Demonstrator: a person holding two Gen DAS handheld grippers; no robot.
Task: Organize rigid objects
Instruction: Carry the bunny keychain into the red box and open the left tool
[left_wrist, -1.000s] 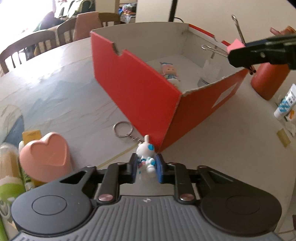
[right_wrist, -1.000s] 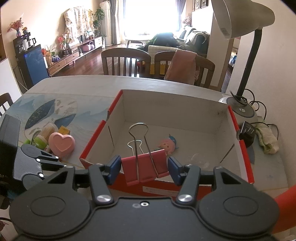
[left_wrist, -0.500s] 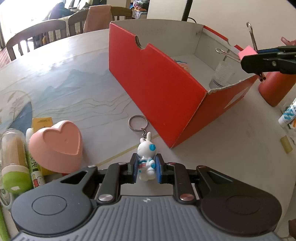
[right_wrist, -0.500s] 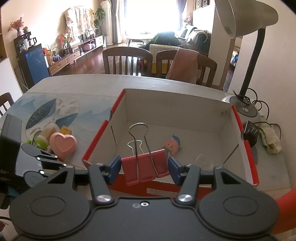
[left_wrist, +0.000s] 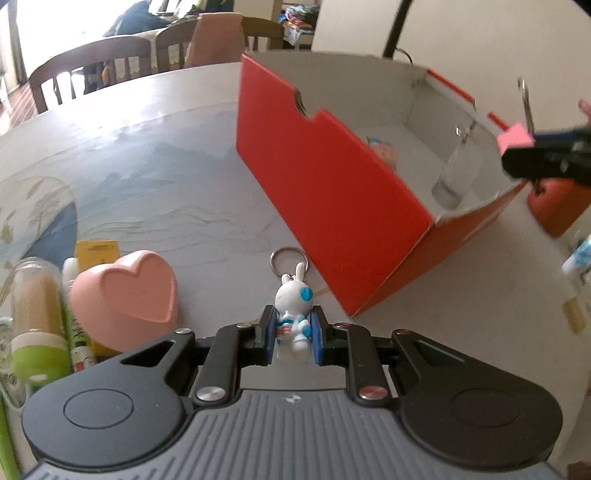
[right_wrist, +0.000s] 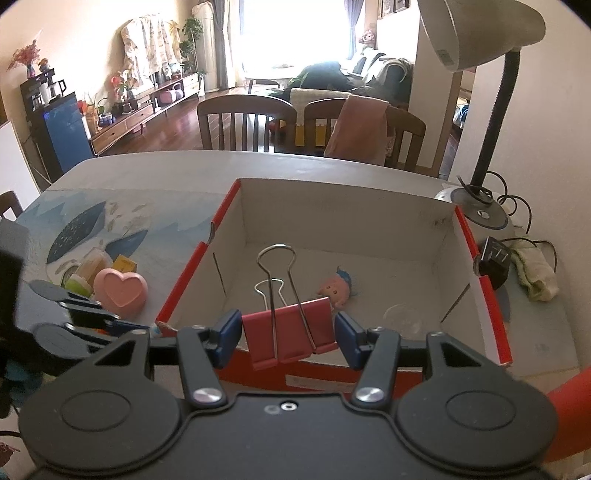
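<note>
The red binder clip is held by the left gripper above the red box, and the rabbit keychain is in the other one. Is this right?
Not quite: the right gripper holds the red binder clip above the red box, as the right wrist view shows. The left gripper holds the rabbit keychain.

box (right_wrist: 484, 295): 1 | binder clip (right_wrist: 291, 338): 1 | rabbit keychain (left_wrist: 293, 308): 1 | doll (right_wrist: 338, 290): 1 (inside box) | heart (left_wrist: 127, 293): 1

We see a white bunny keychain (left_wrist: 293, 317) with blue patches clamped upright between our left fingers (left_wrist: 269, 334), its metal ring (left_wrist: 287, 260) ahead of them. A red binder clip (right_wrist: 290, 338) with wire handles raised sits gripped between our right fingers (right_wrist: 229, 338). Beyond those fingers the red box (right_wrist: 484, 291), white inside, stands open on the surface, holding a small pink doll (right_wrist: 338, 290) and a clear glass (left_wrist: 456, 175).
</note>
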